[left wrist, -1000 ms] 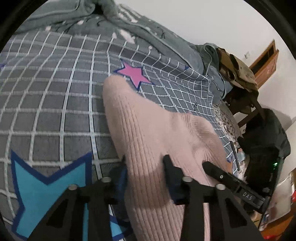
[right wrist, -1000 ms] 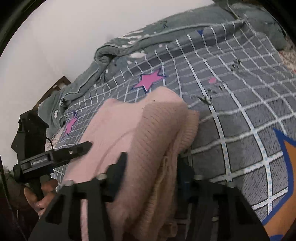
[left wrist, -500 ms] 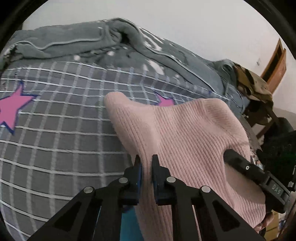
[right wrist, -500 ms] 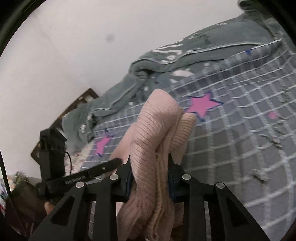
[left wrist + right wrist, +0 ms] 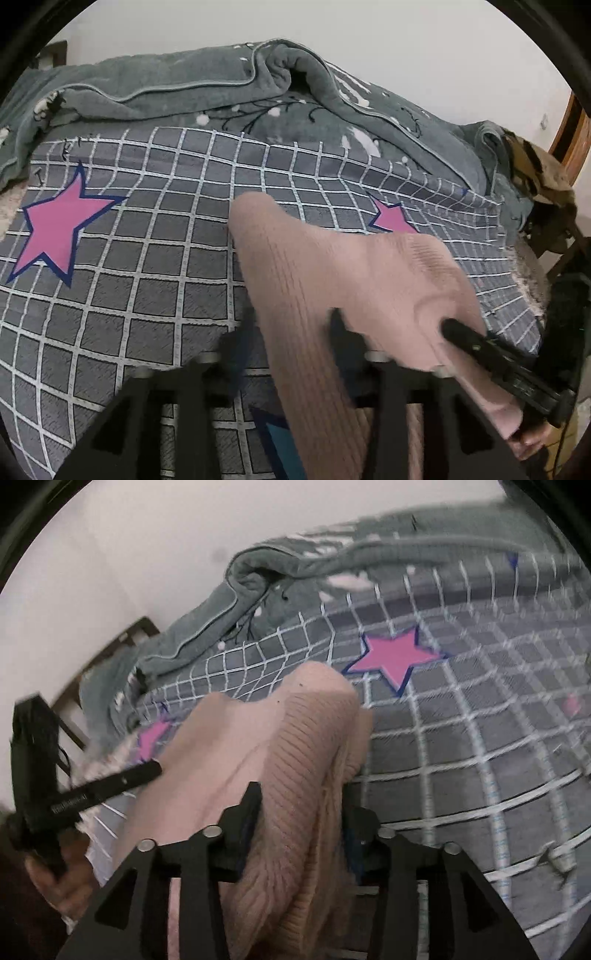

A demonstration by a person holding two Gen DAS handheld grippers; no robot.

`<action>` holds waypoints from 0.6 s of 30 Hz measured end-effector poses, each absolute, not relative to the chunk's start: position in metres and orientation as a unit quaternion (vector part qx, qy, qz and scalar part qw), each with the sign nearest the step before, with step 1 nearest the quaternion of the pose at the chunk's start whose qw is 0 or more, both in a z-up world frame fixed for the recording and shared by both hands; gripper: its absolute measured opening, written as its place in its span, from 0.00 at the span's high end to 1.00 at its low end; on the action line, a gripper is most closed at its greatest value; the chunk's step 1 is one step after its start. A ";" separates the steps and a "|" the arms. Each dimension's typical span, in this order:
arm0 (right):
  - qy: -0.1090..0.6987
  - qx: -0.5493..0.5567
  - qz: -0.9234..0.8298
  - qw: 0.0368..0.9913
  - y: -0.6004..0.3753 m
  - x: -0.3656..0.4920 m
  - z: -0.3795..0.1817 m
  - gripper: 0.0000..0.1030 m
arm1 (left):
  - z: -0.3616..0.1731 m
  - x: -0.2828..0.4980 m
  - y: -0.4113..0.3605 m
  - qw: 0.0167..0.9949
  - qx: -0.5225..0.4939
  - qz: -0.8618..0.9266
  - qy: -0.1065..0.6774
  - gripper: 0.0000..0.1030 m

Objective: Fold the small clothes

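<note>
A pink ribbed knit garment (image 5: pixel 332 280) lies folded on the grey checked bedsheet (image 5: pixel 147 258). My left gripper (image 5: pixel 291 325) is open, its fingers on either side of the garment's near edge. My right gripper (image 5: pixel 301 805) is open too, its fingers straddling a thick bunched fold of the same garment (image 5: pixel 303 746). In the left wrist view the right gripper (image 5: pixel 491 350) shows at the garment's right side. In the right wrist view the left gripper (image 5: pixel 96 790) shows at the left, held by a hand.
A rumpled grey-green blanket (image 5: pixel 221 88) lies along the far side of the bed by the white wall. Pink stars (image 5: pixel 59 225) mark the sheet. Clothes on a wooden chair (image 5: pixel 543 199) stand at the right edge.
Both grippers were shut on the garment half a second ago and have opened. The lifted garment has come down onto the sheet.
</note>
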State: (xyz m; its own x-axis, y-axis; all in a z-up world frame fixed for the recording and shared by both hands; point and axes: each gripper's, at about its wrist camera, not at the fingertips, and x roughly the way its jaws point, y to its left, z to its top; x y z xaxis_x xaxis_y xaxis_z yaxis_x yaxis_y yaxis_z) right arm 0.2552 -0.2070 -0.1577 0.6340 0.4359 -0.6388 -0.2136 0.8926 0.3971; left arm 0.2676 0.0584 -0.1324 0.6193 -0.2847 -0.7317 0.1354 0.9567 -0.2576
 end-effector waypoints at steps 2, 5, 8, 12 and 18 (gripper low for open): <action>0.374 0.097 0.165 0.907 -0.204 0.245 -0.146 0.53 | -0.136 0.264 0.057 0.893 -0.091 -0.124 0.424 0.38; 0.351 0.056 0.155 0.922 -0.202 0.227 -0.129 0.53 | -0.139 0.256 0.059 0.899 -0.090 -0.094 0.419 0.30; 0.336 0.047 0.167 0.926 -0.206 0.207 -0.116 0.53 | -0.138 0.248 0.063 0.900 -0.093 -0.083 0.417 0.27; 0.338 0.079 0.196 0.917 -0.208 0.188 -0.111 0.53 | -0.135 0.234 0.071 0.899 -0.105 -0.071 0.418 0.27; 0.371 0.102 0.196 0.902 -0.199 0.179 -0.133 0.74 | -0.128 0.210 0.077 0.901 -0.103 -0.055 0.417 0.27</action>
